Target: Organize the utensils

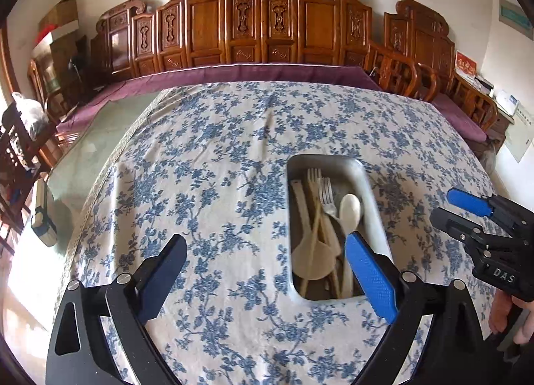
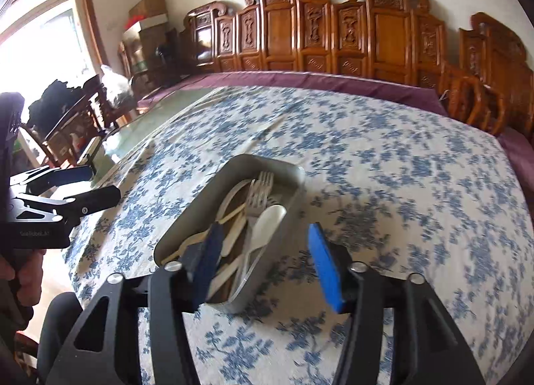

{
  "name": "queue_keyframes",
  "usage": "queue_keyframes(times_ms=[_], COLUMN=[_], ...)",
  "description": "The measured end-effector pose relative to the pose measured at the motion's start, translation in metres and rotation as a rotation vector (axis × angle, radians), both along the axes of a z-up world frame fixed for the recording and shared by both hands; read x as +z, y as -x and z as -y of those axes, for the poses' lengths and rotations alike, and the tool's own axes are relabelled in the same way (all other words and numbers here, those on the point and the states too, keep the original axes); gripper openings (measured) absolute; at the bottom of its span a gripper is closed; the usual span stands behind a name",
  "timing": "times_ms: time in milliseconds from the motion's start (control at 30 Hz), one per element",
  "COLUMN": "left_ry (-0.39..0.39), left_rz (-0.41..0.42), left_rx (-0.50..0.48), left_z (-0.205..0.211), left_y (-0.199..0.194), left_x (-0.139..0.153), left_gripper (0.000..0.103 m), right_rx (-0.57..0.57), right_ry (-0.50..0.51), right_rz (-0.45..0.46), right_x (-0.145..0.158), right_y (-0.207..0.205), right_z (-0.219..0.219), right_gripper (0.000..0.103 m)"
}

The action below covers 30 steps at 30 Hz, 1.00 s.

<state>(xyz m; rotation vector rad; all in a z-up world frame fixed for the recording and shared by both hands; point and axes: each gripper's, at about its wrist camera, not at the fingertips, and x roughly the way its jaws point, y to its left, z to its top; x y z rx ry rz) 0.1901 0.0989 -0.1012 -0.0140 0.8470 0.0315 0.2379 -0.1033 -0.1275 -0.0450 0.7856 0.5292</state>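
A metal tray (image 1: 368, 184) (image 2: 197, 208) lies on the floral tablecloth and holds several utensils: a white spoon (image 1: 350, 208) (image 2: 271, 218), a metal fork (image 1: 326, 193) (image 2: 262, 188), a wooden fork (image 1: 313, 178) and a pale wooden paddle (image 1: 310, 261). My left gripper (image 1: 265, 239) stands wide open just left of the tray, with only cloth between its fingers; its blue right pad overlaps the tray's near right corner. My right gripper (image 2: 265, 228) is open above the tray's near end and grips nothing. Each gripper also shows from the side, right gripper (image 1: 442, 206) and left gripper (image 2: 103, 181).
The blue-flowered tablecloth (image 1: 217, 151) covers most of the table, with bare glass (image 1: 100, 138) at its left. A carved wooden bench with a purple cushion (image 1: 267, 71) runs along the far side. Chairs (image 2: 76, 124) crowd the left. A person's hand (image 1: 507, 315) holds the right gripper.
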Motion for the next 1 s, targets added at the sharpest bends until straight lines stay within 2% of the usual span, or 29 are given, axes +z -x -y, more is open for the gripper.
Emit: queue_keyframes(times_ms=[133, 267, 600, 1000], left_ry=[0.008, 0.002, 0.002, 0.011], left_rz=[0.017, 0.024, 0.061, 0.137], left_rx=[-0.016, -0.040, -0.080, -0.113], left_z=[0.020, 0.041, 0.083, 0.110], left_y=[0.010, 0.023, 0.059, 0.105], left_x=[0.006, 0.009, 0.024, 0.069], left_gripper=[0.095, 0.095, 0.095, 0.095], right_rx=[-0.059, -0.098, -0.201, -0.269], right_ry=[0.017, 0.015, 0.009, 0.001], right_rz=[0.045, 0.059, 0.075, 0.146], right_x=[0.014, 0.022, 0.033, 0.069], right_y=[0.018, 0.036, 0.081, 0.130], right_z=[0.024, 0.044, 0.087, 0.118], right_gripper=[0.090, 0.100, 0.100, 0.100])
